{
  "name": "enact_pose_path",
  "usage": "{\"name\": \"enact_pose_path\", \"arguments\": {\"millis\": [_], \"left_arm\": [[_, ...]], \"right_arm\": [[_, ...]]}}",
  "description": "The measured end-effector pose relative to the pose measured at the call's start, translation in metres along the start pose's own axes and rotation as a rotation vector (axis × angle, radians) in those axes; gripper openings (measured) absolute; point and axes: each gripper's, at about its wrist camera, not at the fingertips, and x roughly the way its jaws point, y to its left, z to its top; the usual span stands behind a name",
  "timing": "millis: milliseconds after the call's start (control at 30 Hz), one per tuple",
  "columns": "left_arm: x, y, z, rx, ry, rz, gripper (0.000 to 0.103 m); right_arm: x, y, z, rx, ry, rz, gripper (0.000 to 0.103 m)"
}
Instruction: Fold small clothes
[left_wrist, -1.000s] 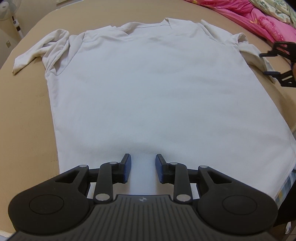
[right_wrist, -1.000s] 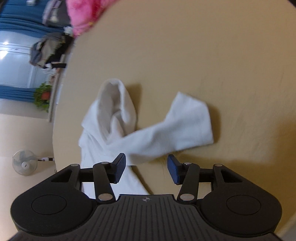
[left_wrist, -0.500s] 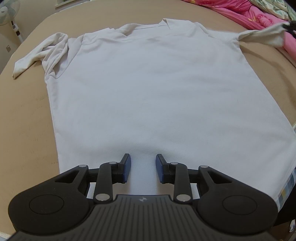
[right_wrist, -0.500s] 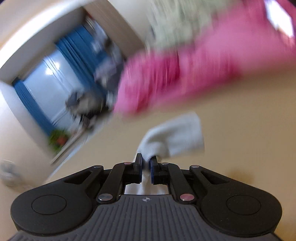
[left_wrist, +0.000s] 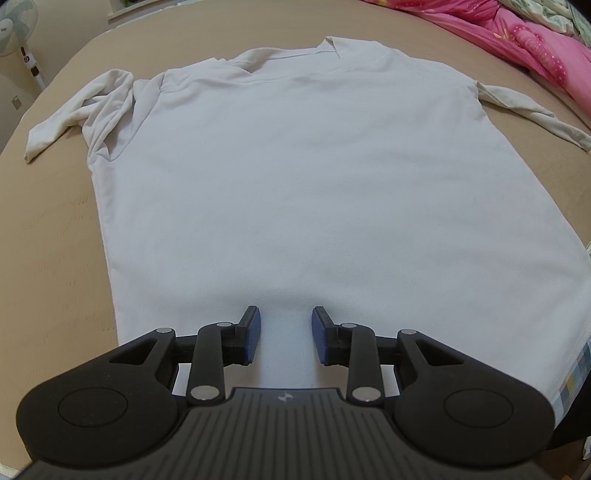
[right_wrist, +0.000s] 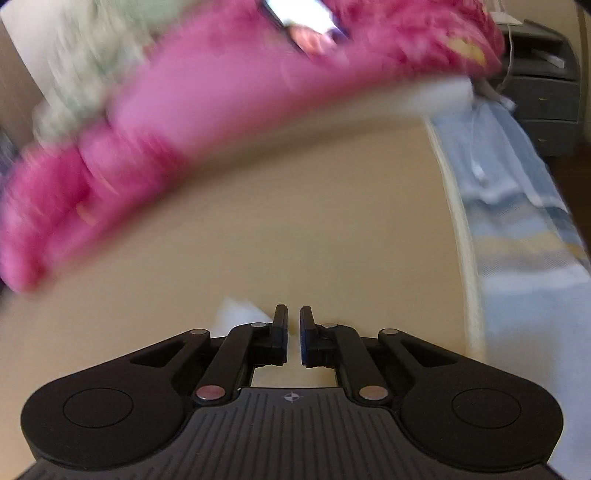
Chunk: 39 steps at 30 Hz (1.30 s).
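A white T-shirt (left_wrist: 295, 177) lies flat on the tan bed, collar at the far end and hem nearest me. Its left sleeve (left_wrist: 85, 107) is bunched up; its right sleeve (left_wrist: 532, 110) is drawn out straight to the right edge of the left wrist view. My left gripper (left_wrist: 286, 332) hangs over the middle of the hem, open, with cloth lying below the gap and nothing pinched. My right gripper (right_wrist: 293, 332) is shut, and a bit of the white sleeve (right_wrist: 236, 314) pokes out beside its left finger. That view is blurred.
A pink quilt (left_wrist: 532, 48) is heaped along the bed's far right side and fills the top of the right wrist view as the quilt (right_wrist: 207, 122). The bed's right edge with a pale blue sheet (right_wrist: 517, 221) drops off there. A fan (left_wrist: 14, 37) stands at the far left.
The right gripper closed on the crumpled right sleeve and pulled it out to the right; the sleeve now lies stretched straight. The left gripper and the rest of the shirt stayed put.
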Motion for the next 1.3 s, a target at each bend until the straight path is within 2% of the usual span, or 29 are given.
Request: {"name": "enact_pose_path", "arguments": {"millis": [67,100,133,200,267,333,467,500,533,600,667,733,767,800,867,933,967,1033,1133,1200,1233,1267,1300], "left_arm": [[0.000,0.000,0.000,0.001,-0.001,0.001,0.035],[0.000,-0.001,0.000,0.001,-0.002,0.002,0.035],[0.000,-0.001,0.000,0.001,-0.002,0.003,0.035],[-0.001,-0.001,-0.001,0.001,-0.003,0.003,0.035],[-0.001,-0.001,-0.001,0.003,-0.004,0.003,0.035],[-0.001,-0.001,-0.001,0.004,-0.004,0.002,0.035],[0.000,0.000,0.000,0.004,-0.006,-0.001,0.036],[0.000,0.001,0.000,0.004,-0.007,-0.003,0.036],[0.000,0.001,0.000,0.004,-0.008,-0.004,0.036],[0.000,0.002,-0.001,0.007,-0.009,-0.006,0.036],[0.000,0.002,-0.001,0.008,-0.009,-0.009,0.036],[0.000,0.002,0.000,0.009,-0.009,-0.009,0.036],[0.000,0.002,0.000,0.009,-0.009,-0.009,0.036],[0.000,0.001,0.000,0.010,-0.009,-0.008,0.036],[0.000,0.001,0.000,0.013,-0.010,-0.006,0.036],[0.000,0.000,0.000,0.013,-0.010,-0.006,0.036],[0.000,0.000,0.000,0.012,-0.009,-0.006,0.036],[0.000,-0.001,0.000,0.011,-0.008,-0.004,0.036],[0.000,-0.003,0.001,0.016,-0.008,0.001,0.037],[0.000,-0.004,0.001,0.015,-0.009,0.002,0.037],[0.000,-0.004,0.001,0.019,-0.010,0.002,0.037],[0.000,-0.003,0.000,0.023,-0.012,0.000,0.037],[0.000,-0.003,0.000,0.025,-0.014,-0.002,0.037]], "right_arm": [[0.004,0.016,-0.003,0.028,0.101,0.217,0.013],[0.012,0.025,-0.010,0.043,0.189,0.333,0.017],[0.024,0.033,-0.019,0.053,0.284,0.412,0.021],[0.040,0.044,-0.037,0.051,0.369,0.407,0.021],[0.057,0.050,-0.049,0.042,0.421,0.346,0.025],[0.072,0.053,-0.058,0.047,0.453,0.285,0.024],[0.080,0.070,-0.061,-0.013,0.439,0.239,0.022],[0.083,0.077,-0.058,-0.048,0.429,0.229,0.017],[0.082,0.085,-0.059,-0.091,0.403,0.224,0.003],[0.080,0.082,-0.049,-0.109,0.360,0.259,0.003],[0.064,0.096,-0.034,-0.090,0.245,0.403,0.002],[0.028,0.104,-0.021,-0.110,0.024,0.577,0.000],[0.016,0.104,-0.018,-0.112,-0.071,0.609,0.000],[0.011,0.098,-0.016,-0.077,-0.120,0.601,0.000],[0.026,0.083,-0.015,-0.003,-0.090,0.496,0.000],[0.055,0.071,-0.023,0.011,0.023,0.342,0.000],[0.067,0.067,-0.027,0.010,0.080,0.302,0.000],[0.077,0.064,-0.031,0.008,0.126,0.324,0.003],[0.082,0.090,-0.029,-0.060,0.145,0.431,0.004],[0.085,0.105,-0.030,-0.051,0.177,0.474,0.011],[0.090,0.119,-0.030,-0.057,0.203,0.502,0.020],[0.091,0.130,-0.029,-0.079,0.225,0.517,0.034],[0.090,0.142,-0.030,-0.116,0.249,0.518,0.040]]}}
